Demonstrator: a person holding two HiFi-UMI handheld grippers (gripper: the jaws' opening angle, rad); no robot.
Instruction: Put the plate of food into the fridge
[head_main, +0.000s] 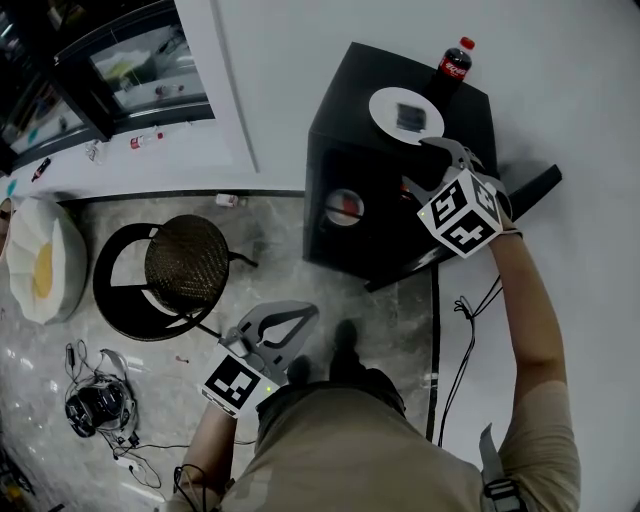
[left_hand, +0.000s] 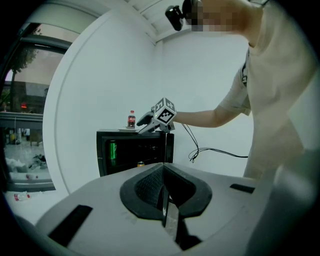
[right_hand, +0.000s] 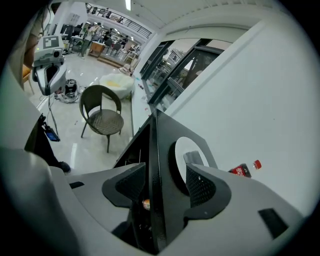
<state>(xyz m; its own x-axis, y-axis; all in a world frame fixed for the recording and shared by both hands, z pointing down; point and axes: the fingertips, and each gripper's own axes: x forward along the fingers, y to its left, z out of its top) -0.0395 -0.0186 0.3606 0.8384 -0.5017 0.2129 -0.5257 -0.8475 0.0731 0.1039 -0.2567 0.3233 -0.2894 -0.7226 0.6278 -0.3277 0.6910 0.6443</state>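
My right gripper (head_main: 448, 160) jaws apart over black fridge (head_main: 340, 160) top, plate (head_main: 385, 105) just ahead; left gripper (head_main: 300, 318) closed, empty, over marble floor (head_main: 300, 285).

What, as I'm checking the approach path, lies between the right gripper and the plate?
Nothing but bare fridge top, as the head view and right gripper view show. The right gripper, jaws apart, hovers by the plate; the cola bottle stands aside.

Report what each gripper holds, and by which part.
Nothing is held. The left gripper is shut and empty; the right gripper is open near the plate, not touching it.
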